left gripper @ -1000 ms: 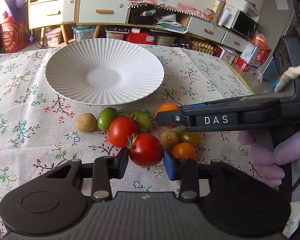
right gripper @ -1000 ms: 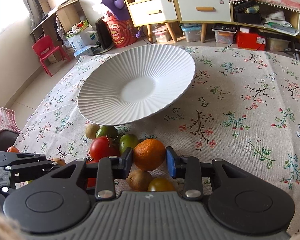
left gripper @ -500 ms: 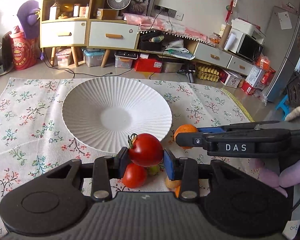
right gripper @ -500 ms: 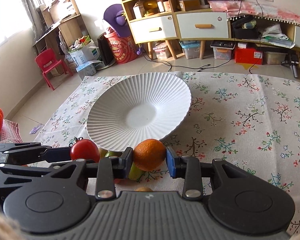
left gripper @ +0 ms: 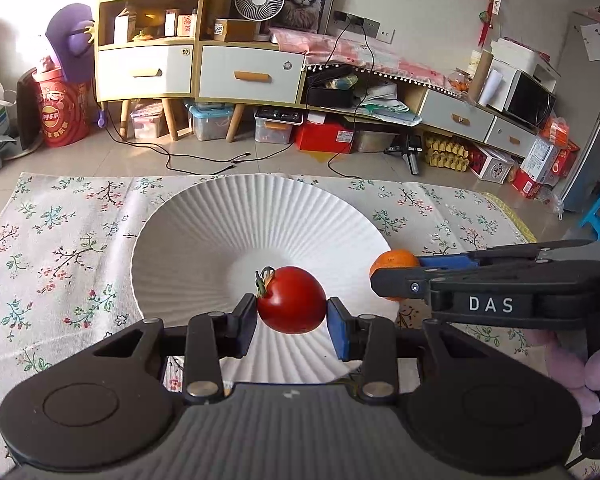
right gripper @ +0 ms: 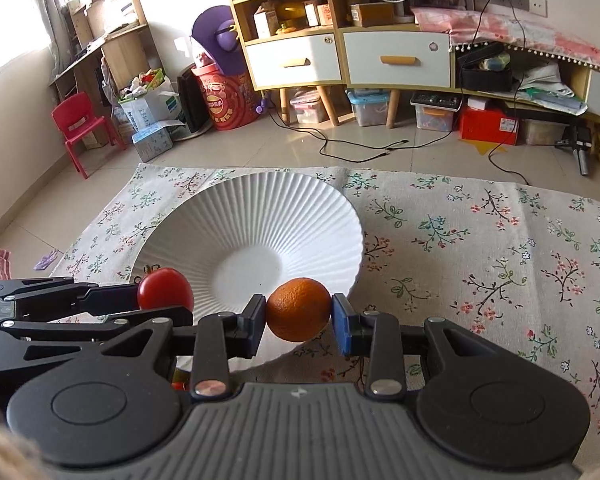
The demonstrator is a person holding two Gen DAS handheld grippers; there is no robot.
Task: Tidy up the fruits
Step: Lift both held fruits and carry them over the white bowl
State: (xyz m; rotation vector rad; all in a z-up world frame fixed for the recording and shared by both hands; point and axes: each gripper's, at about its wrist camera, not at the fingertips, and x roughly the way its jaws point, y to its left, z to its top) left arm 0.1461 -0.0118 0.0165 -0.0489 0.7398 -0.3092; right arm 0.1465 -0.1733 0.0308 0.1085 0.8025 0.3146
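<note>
My left gripper (left gripper: 292, 322) is shut on a red tomato (left gripper: 291, 300) with a green stem and holds it above the near part of the white ribbed plate (left gripper: 204, 240). My right gripper (right gripper: 299, 322) is shut on an orange (right gripper: 299, 309) and holds it over the plate's near right rim (right gripper: 340, 232). The orange also shows in the left wrist view (left gripper: 394, 261), by the plate's right edge. The tomato also shows in the right wrist view (right gripper: 165, 289), at the plate's left edge. The other fruits on the table are hidden below the grippers.
The plate sits on a floral tablecloth (right gripper: 480, 240) that covers the table. Beyond the far table edge lie the tiled floor with cables, shelves and drawers (left gripper: 252, 74), storage boxes and a red chair (right gripper: 82, 128).
Both grippers have risen from the fruit pile with their fruit and moved forward over the plate. The loose fruits have dropped out of sight below.
</note>
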